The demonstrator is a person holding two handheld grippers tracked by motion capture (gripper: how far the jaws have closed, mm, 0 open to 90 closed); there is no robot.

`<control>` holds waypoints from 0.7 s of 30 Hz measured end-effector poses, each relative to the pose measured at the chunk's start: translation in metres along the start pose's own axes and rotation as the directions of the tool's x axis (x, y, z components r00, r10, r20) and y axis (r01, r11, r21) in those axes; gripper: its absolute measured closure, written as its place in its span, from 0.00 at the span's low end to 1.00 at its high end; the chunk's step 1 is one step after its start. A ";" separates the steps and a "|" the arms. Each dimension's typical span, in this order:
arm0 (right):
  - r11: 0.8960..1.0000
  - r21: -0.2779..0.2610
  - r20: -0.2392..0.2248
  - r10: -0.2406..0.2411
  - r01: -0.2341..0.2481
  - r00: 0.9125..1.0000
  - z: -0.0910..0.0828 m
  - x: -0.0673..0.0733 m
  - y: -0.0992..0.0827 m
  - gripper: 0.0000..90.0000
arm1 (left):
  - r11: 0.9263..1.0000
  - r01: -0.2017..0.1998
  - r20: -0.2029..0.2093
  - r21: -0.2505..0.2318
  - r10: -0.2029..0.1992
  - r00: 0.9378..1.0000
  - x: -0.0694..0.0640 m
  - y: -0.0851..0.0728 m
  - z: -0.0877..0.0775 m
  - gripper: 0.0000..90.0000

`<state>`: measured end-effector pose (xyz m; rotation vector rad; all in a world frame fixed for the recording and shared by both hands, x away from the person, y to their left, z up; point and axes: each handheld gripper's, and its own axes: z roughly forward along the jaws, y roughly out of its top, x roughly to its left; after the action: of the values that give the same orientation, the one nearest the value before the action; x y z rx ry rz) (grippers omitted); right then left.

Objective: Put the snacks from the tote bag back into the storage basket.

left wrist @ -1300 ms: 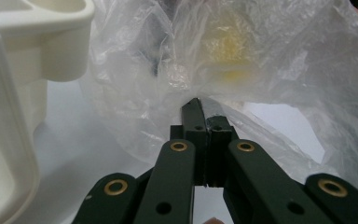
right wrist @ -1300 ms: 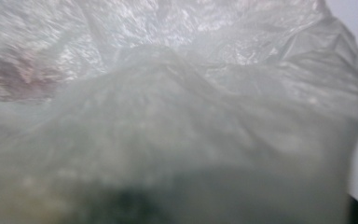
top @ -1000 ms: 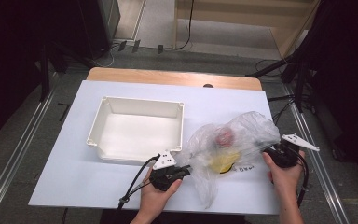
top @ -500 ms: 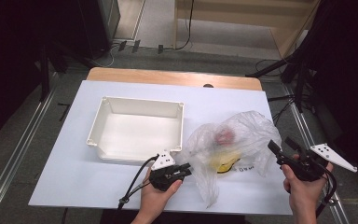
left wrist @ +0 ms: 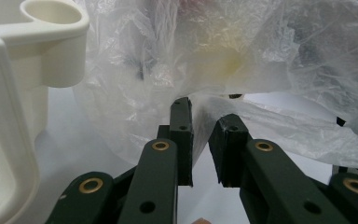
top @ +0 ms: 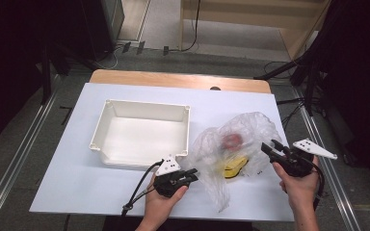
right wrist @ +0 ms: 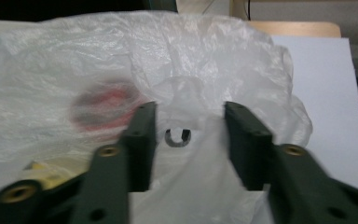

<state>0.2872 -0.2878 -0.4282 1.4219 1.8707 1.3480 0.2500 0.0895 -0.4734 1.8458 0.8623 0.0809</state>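
Observation:
A crumpled clear plastic bag (top: 250,130) lies on the white table (top: 72,187), right of centre. A red thing (top: 231,141) and a yellow thing (top: 233,168) show blurred through its film. My left gripper (top: 195,172) points at the bag's near-left edge. In the left gripper view (left wrist: 204,109) its jaws have just been opening a little; a narrow gap shows, with bag film (left wrist: 261,46) running into it. My right gripper (top: 269,144) is at the bag's right side. Its jaws (right wrist: 189,106) have just been closing and stand apart, open, with bag film (right wrist: 191,56) bulging between them.
A white rectangular tray (top: 144,103) stands left of the bag, and its corner (left wrist: 9,70) is close beside my left gripper. A wooden strip (top: 178,79) runs along the table's far edge. Dark stands and cables lie on the floor to the right.
My right hand drew away from the bag to the right, then came back toward it, a little higher. The left hand stayed at the bag's edge.

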 end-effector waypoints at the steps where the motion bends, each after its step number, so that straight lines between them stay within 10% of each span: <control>1: 1.000 0.010 0.005 0.001 -0.001 1.000 0.002 0.001 -0.001 0.79 | 1.000 -0.001 -0.004 0.001 0.001 1.000 0.000 0.000 0.000 0.89; 5: 0.999 0.031 -0.016 0.019 -0.019 1.000 0.008 0.002 0.000 1.00 | 1.000 -0.012 -0.021 -0.005 0.012 1.000 -0.002 0.000 0.000 0.89; 15: 0.995 -0.071 -0.030 -0.077 0.075 0.997 0.021 0.021 0.043 1.00 | 0.996 -0.086 -0.200 0.029 0.090 0.976 -0.014 -0.001 0.006 1.00; 21: 0.992 0.032 0.011 -0.122 0.122 0.992 0.069 0.012 0.076 1.00 | 0.991 -0.071 -0.260 0.115 0.099 0.960 -0.014 -0.002 0.012 1.00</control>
<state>0.3736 -0.2463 -0.3890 1.3045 1.9449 1.2540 0.2439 0.0719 -0.4757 1.9995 0.9863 0.3505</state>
